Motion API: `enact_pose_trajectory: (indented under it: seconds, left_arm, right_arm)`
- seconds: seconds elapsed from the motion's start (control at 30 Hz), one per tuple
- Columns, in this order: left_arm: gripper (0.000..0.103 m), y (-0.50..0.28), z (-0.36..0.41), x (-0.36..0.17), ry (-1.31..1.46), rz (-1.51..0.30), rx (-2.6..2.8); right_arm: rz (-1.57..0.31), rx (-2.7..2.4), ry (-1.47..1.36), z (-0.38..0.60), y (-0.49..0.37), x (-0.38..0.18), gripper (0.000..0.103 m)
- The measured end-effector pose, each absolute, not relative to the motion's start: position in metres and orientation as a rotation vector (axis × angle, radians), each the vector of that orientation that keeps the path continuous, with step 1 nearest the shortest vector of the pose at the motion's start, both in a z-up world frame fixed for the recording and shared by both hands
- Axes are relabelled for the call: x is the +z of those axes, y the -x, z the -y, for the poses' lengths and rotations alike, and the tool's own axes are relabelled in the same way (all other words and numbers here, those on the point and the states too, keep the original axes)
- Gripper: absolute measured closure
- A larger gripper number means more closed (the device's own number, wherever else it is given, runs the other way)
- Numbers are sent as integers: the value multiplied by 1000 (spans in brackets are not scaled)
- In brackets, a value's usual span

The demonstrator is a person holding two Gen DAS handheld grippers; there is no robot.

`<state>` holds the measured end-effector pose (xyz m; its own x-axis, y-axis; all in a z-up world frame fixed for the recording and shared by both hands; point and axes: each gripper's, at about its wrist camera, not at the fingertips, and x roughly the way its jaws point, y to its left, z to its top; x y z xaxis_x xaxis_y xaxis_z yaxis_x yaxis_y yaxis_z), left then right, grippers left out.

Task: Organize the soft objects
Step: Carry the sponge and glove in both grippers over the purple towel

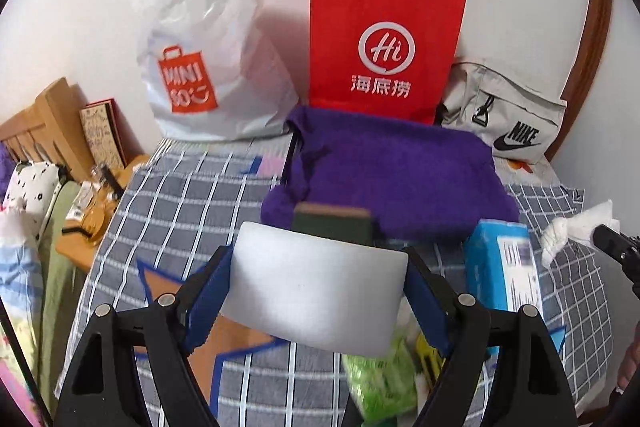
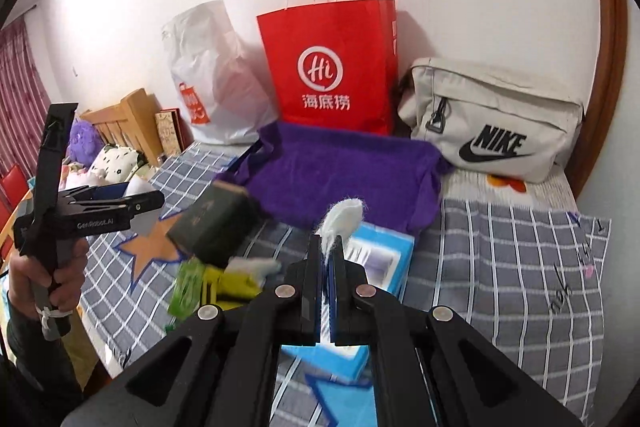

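My left gripper is shut on a white foam sponge and holds it above the checked bed cover; the gripper also shows at the left of the right wrist view. My right gripper is shut on a white cotton tuft, which also shows in the left wrist view. A purple towel lies flat at the back. A dark green sponge block sits in front of it. A green packet and yellow cloth lie lower down.
A red paper bag, a white plastic bag and a grey Nike bag stand along the wall. A blue box lies on the checked cover. A wooden headboard and pillows are at the left.
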<state>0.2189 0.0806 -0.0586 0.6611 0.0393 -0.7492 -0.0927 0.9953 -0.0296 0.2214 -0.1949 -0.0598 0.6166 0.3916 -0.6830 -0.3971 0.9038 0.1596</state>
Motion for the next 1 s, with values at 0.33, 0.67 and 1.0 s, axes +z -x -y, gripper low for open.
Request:
enact_pose_trajectory:
  seconds: [0.33, 0.67, 1.0]
  left_arm:
    - [22, -277, -77, -59, 68, -867, 69]
    - [22, -340, -79, -69, 98, -884, 57]
    - [22, -402, -64, -90, 82, -926, 24]
  right_arm:
    - [-796, 452, -8, 190, -288, -66, 101]
    - [-855, 468, -5, 175, -360, -92, 101]
    - [-889, 484, -20, 162, -417, -112, 100]
